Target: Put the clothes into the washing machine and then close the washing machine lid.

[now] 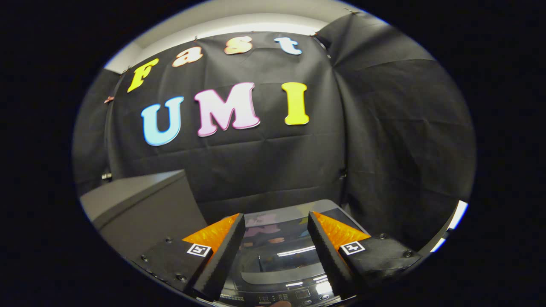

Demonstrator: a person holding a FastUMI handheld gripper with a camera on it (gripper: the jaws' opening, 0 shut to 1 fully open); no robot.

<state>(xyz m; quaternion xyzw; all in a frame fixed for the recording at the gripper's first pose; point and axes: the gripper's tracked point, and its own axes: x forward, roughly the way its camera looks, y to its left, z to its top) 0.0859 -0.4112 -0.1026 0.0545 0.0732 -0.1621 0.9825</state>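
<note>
The washing machine [277, 256] lies below and just ahead of my fingers, seen from above. Its glossy dark glass lid [281, 232] is down flat and mirrors the ceiling lights. The control panel [294, 295] runs along the near edge. My gripper [276, 221] hovers over the lid, open, with nothing between the fingers. No clothes are visible through the lid.
A grey box-shaped unit [140, 204] stands to the left of the machine, its top about level with my fingers. Black cloth walls close in behind and to the right. A sliver of a hand [279, 303] peeks in by the control panel.
</note>
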